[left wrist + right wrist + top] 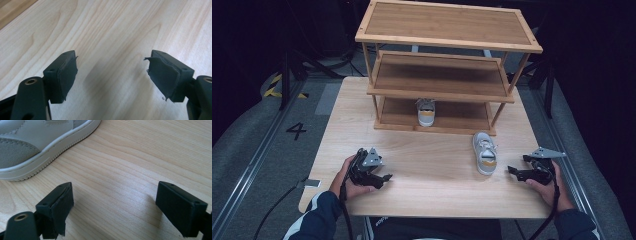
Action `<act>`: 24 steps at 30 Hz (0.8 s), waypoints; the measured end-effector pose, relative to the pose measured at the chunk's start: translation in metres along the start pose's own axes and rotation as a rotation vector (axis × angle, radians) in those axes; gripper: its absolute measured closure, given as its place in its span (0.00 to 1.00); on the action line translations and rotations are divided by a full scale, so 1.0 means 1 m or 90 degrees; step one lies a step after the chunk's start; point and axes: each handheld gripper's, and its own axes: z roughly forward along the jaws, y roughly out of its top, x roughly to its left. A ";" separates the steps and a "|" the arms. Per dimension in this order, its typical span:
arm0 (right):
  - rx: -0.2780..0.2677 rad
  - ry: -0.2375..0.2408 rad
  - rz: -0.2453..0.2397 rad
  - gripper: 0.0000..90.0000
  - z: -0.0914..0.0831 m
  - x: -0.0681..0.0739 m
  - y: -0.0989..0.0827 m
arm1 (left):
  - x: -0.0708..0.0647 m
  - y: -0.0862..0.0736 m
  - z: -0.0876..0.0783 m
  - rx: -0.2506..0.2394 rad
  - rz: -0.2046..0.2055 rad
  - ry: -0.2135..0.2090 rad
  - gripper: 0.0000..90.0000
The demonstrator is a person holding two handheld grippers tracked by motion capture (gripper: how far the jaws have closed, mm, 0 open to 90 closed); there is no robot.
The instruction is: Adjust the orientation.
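Grippers first, nearest the person: left hand-held gripper (pixel 384 178) rests low on the bench (pixel 432 170) near its front edge, jaws apart, nothing between them; its own view looks along bare wood grain. Right hand-held gripper (pixel 512 171) sits near the front right corner, jaws also spread wide and empty, aimed left toward the shoe (pixel 485 152). Both look parked at a ready pose, likely so either can start without crossing the other.

Shoe next: grey-white sneaker with a yellow patch, flat on its sole on the bench, just left of the right gripper and apart from it. In the right gripper view its white sole edge (pixel 45 150) fills the top left corner, close ahead of the left jaw, not touching. Probably left here as the one to be shelved, so the right side is the natural picker.

Open room: wide bare wood between the two grippers and ahead of the left one; right gripper is close to the bench's right edge, little slack there.

Farther back: three-tier rack (pixel 447 65) stands at the bench's rear. Second shoe (pixel 426 112) already sits on the bottom shelf, heel outward, left of centre. Space beside it on the right looks free for the mate, though the front right post stands near the shoe's path. Middle and top shelves are bare.
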 end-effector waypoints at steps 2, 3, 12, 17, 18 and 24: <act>0.000 0.000 0.000 0.17 0.000 0.000 0.000 | -0.001 -0.003 -0.002 0.000 -0.003 -0.002 0.26; 0.000 0.000 0.000 0.17 0.000 0.000 0.000 | -0.001 -0.005 -0.003 0.003 -0.005 -0.005 0.26; 0.000 0.000 0.000 0.17 0.000 0.000 0.000 | -0.003 -0.021 -0.007 0.002 -0.030 -0.024 0.23; 0.000 0.000 0.000 0.17 0.000 0.000 0.000 | -0.004 -0.031 -0.012 -0.012 -0.060 -0.024 0.19; 0.000 0.000 0.000 0.17 0.000 0.000 0.000 | -0.004 -0.033 -0.013 -0.014 -0.064 -0.021 0.19; 0.001 0.001 -0.001 0.17 0.000 0.000 0.000 | -0.005 -0.037 -0.017 -0.012 -0.067 -0.016 0.18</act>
